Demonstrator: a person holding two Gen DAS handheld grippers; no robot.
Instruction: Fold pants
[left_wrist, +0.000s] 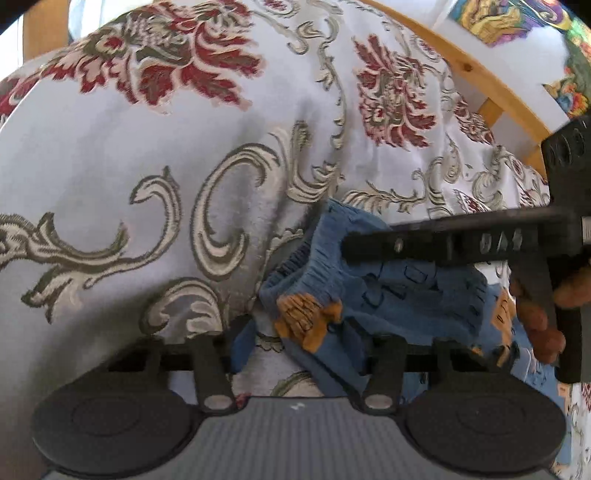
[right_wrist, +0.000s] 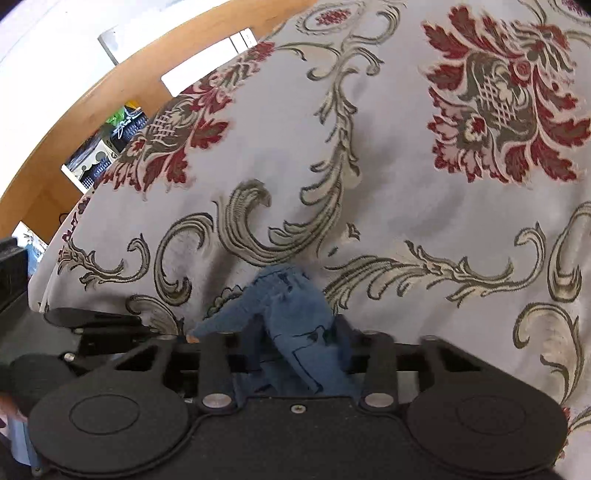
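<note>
At the lower centre of both wrist views, on a pale bedspread (left_wrist: 110, 155) woven with red flowers and grey scrolls, small blue pants (left_wrist: 369, 295) with orange patches lie bunched, their ribbed waistband turned toward the upper left of the left wrist view. The right gripper (right_wrist: 295, 354) is clenched on a peak of the denim, which rises between its fingers and points up the frame. It crosses the left wrist view from the right edge, directly above the heap. The left gripper (left_wrist: 303, 350) stands partly released, cloth lying loose between its fingers; whether they press it cannot be told. The right hand looks nearer for the fold
</note>
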